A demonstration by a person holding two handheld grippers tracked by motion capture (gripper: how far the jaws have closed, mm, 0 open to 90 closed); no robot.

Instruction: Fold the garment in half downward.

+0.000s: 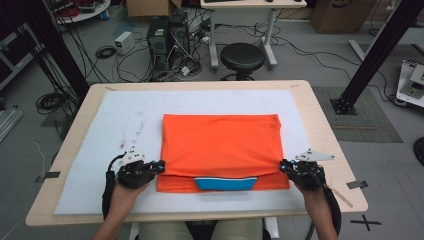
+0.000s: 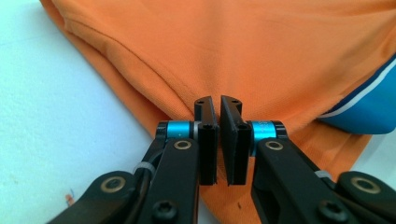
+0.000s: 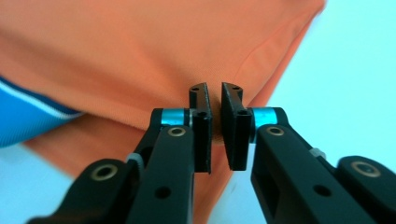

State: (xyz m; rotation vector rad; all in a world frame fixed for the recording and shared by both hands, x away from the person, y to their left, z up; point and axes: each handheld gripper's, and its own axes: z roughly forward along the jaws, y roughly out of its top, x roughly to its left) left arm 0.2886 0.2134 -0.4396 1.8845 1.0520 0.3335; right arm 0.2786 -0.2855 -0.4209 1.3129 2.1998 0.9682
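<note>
Both grippers, left (image 1: 159,166) and right (image 1: 283,166), sit nearly closed, pinching the folded edge at each side of the orange polo shirt (image 1: 220,145) lying mid-counter (image 1: 320,125) on a white mat (image 1: 115,125). Soft, light, limp fabric: likely sags between grips, so hold the side folds. Open mat all around.

Lighting is bright and even from overhead. The white mat (image 1: 100,150) shows no glare, and shadows under the orange shirt (image 1: 220,145) are faint. In both gripper views the near black links blur and the fabric at the frame edges is soft.
</note>
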